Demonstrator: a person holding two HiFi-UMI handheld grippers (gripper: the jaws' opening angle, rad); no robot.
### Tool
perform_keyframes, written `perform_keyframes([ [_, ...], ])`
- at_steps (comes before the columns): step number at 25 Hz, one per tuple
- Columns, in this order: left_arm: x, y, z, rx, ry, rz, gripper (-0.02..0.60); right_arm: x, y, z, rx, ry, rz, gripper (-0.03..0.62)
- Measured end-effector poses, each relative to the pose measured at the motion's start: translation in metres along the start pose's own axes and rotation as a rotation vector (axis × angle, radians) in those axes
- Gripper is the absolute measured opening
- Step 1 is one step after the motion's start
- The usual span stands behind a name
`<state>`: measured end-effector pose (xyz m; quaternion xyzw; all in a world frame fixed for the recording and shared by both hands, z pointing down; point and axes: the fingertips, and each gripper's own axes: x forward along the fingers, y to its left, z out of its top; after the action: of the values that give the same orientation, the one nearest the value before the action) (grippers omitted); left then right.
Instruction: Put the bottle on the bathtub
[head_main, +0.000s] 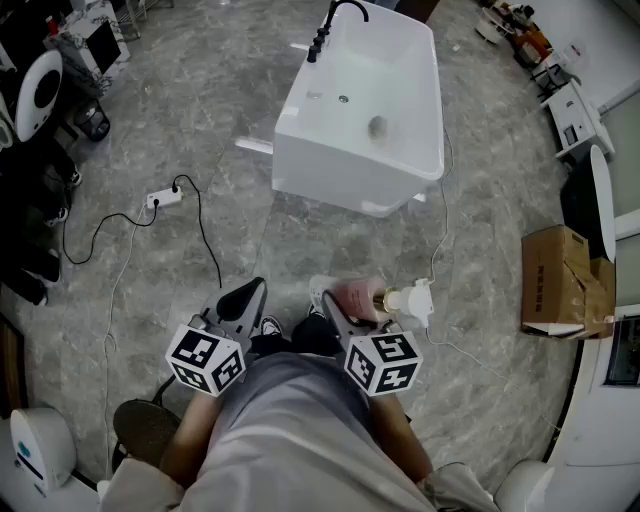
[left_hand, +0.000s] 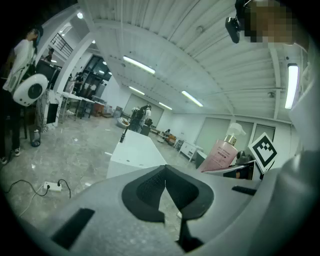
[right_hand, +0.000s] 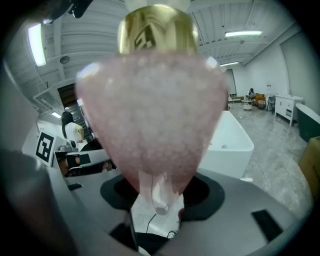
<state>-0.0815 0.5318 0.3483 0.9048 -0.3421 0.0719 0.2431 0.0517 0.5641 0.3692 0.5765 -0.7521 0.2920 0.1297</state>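
While R gripper jaws clamp bottle, lower centre, bathtub well apart, upper centre; carry + set-down left. L gripper jaws together, empty.

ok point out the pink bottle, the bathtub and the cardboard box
pink bottle (head_main: 352, 296): head view, on its pink body
bathtub (head_main: 335, 165): head view, on its white outer wall
cardboard box (head_main: 553, 272): head view, on the middle of its brown face
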Motion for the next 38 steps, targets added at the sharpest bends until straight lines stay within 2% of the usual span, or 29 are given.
perform_keyframes([
  [17, 0.007, 0.006, -0.004, -0.001, 0.009, -0.014, 0.006, 0.005, -0.001, -0.001, 0.04, 0.0, 0.014, 0.225],
  [25, 0.018, 0.008, -0.011, -0.012, 0.053, -0.012, 0.006, 0.017, -0.008, -0.006, 0.046, 0.045, 0.03, 0.225],
  [30, 0.034, 0.016, -0.009, -0.017, 0.083, -0.005, 0.006, 0.037, -0.016, 0.001, 0.045, 0.064, 0.054, 0.225],
  [38, 0.077, 0.043, 0.014, -0.034, 0.102, 0.007, 0.006, 0.088, -0.038, 0.029, 0.04, 0.101, 0.076, 0.225],
])
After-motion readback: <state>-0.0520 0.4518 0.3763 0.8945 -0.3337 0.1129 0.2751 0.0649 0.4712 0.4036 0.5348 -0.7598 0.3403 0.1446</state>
